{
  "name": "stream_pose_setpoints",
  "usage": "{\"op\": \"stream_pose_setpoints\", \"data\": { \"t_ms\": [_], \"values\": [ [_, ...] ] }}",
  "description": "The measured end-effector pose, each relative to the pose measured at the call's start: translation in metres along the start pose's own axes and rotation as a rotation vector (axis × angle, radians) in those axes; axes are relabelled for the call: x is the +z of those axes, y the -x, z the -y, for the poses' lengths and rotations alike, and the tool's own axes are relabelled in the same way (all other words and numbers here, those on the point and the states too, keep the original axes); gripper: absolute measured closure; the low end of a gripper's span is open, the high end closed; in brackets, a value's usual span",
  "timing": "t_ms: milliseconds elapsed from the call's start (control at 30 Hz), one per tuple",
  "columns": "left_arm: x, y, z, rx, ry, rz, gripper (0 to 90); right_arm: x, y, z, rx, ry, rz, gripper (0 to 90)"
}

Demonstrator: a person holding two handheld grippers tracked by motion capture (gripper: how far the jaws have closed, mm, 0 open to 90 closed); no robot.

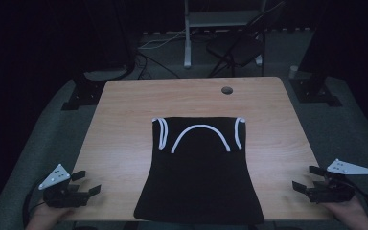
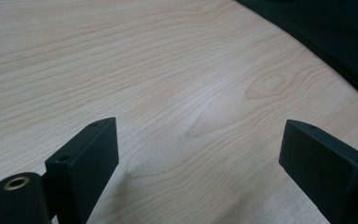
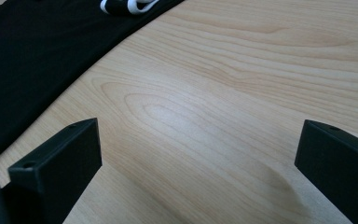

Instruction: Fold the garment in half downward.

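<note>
One light wooden rectangular counter [image 1: 124,124], with one round cable hole [image 1: 227,90] near its far edge. One black fabric tank top with white-trimmed straps [image 1: 199,177] lies flat at the counter's middle, straps toward the far edge, hem at the near edge. Two black two-jaw tools: the left tool [image 1: 87,183] rests at the counter's near left corner, jaws spread wide and empty; the right tool [image 1: 306,178] at the near right corner, likewise released. The top lies between them, apart from both. One dark folding chair [image 1: 237,48] stands beyond the counter.
</note>
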State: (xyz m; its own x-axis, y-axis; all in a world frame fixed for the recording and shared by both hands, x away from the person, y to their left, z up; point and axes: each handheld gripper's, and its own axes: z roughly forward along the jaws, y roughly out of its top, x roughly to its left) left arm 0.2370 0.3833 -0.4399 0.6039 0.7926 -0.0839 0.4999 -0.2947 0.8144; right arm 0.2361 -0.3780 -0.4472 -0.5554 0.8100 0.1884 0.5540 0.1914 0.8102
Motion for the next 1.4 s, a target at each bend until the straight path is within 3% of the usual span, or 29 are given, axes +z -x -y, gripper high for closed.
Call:
{"op": "stream_pose_setpoints", "data": {
  "t_ms": [367, 633, 1067, 1233, 1400],
  "values": [
    [0.020, 0.016, -0.014, 0.048, -0.026, 0.044, 11.8, 0.021, -0.018, -0.010, -0.050, -0.053, -0.058, 0.4],
    [0.040, 0.034, -0.027, 0.098, -0.040, 0.099, 11.8, 0.041, -0.042, -0.020, -0.111, -0.047, -0.126, 0.4],
    [0.080, 0.077, -0.049, 0.197, -0.073, 0.209, 11.7, 0.085, -0.099, -0.039, -0.256, -0.069, -0.257, 0.4],
    [0.090, 0.087, -0.054, 0.205, -0.064, 0.236, 11.8, 0.097, -0.112, -0.043, -0.294, -0.085, -0.285, 0.4],
    [0.092, 0.091, -0.056, 0.228, -0.076, 0.236, 11.7, 0.102, -0.118, -0.045, -0.313, -0.096, -0.296, 0.4]
  ]
}}
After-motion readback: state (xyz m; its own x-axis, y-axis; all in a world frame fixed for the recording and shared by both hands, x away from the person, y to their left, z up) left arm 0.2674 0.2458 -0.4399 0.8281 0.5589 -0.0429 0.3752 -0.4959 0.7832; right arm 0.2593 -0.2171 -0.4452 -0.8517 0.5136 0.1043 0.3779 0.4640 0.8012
